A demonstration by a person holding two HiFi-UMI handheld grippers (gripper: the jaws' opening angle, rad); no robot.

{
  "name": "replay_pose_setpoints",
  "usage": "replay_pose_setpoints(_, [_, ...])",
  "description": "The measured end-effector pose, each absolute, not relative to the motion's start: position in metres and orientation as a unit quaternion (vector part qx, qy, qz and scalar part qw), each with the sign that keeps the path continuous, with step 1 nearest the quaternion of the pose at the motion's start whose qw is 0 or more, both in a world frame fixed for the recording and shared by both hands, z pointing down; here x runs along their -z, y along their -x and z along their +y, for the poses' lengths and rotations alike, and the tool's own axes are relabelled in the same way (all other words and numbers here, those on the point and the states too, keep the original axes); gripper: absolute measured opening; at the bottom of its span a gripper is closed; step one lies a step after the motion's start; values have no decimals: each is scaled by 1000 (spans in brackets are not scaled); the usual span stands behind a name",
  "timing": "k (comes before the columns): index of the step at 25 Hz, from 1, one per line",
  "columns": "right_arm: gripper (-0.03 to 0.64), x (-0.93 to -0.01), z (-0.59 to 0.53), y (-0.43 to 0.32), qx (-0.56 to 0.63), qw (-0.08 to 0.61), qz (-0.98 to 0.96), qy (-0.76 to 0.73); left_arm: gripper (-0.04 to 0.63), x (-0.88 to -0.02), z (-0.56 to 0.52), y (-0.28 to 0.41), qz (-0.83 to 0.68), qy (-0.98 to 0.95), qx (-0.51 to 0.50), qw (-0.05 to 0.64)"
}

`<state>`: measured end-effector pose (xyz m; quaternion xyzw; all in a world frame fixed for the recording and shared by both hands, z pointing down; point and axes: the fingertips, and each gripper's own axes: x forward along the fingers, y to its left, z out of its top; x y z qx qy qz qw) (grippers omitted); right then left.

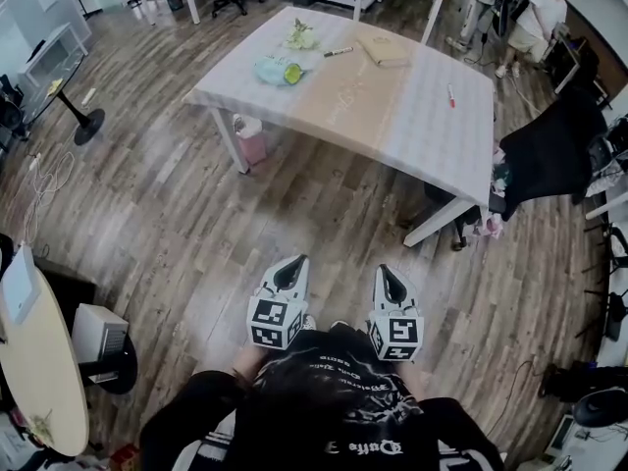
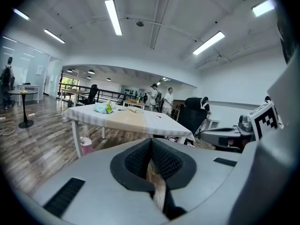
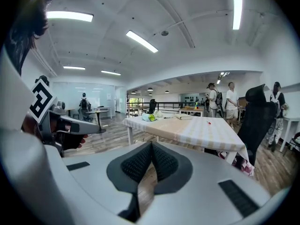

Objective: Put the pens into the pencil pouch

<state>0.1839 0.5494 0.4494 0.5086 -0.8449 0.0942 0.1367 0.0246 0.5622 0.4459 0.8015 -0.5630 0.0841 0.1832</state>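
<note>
A long table [image 1: 392, 116] with a checked cloth stands well ahead of me across the wood floor. On its far left lies a light blue pencil pouch [image 1: 280, 70] with something green at its mouth. A black pen [image 1: 339, 52] lies beside it and a red pen [image 1: 451, 94] lies near the right edge. My left gripper [image 1: 294, 263] and right gripper [image 1: 389, 273] hang side by side just in front of my body, far from the table, both shut and empty. The pouch [image 2: 103, 108] shows small in the left gripper view, and the red pen [image 3: 209, 122] in the right gripper view.
A tan book [image 1: 385, 49] and a crumpled pale bundle [image 1: 300, 35] also lie on the table. A pink bin [image 1: 250, 140] stands by the near left leg. A black chair with a dark jacket [image 1: 549, 145] stands at the table's right end. A round table [image 1: 39, 361] is at my left. People [image 1: 535, 18] stand at the back.
</note>
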Motion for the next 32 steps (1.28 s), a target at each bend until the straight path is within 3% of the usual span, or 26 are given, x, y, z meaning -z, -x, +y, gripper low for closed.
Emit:
replay_pose_setpoints(16, [9, -460, 471, -195, -103, 128, -846, -508, 20, -456, 493, -33, -559, -800, -89, 196])
replay_pose_setpoints(32, [9, -458, 299, -281, -98, 115, -860, -488, 20, -456, 331, -116, -581, -785, -75, 201])
